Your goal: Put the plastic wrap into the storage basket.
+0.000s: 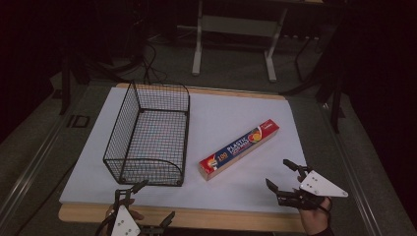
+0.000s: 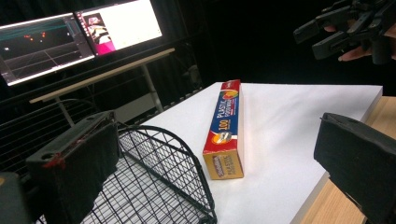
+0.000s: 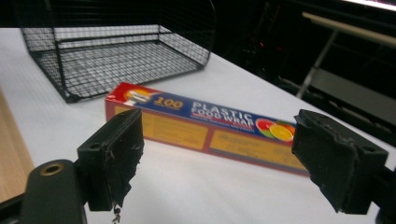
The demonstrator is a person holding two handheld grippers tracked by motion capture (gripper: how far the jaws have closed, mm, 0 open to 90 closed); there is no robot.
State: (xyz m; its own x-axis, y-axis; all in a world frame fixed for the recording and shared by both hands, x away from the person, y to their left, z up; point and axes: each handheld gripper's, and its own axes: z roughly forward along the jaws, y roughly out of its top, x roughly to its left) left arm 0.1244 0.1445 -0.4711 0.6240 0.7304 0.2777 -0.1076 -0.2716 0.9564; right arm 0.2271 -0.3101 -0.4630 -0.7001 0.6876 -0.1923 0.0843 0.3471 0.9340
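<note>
I am looking down on the worktop, a white board lying over a wooden top whose edge is showing along the near side. On its left half a black wire basket is standing upright, its open top facing up and its lower curved end turned toward me. Just to the right of the basket, apart from it, a long box of plastic food wrap is lying flat on the white surface, running diagonally from near-left to far-right. At the near-right corner I am holding the right tongs above the board, spread wide with nothing between them; in the right gripper view the box is lying beyond the two jaws. At the near-left edge the left tongs are hovering just beside the basket's near end, also spread wide and gripping nothing.
</note>
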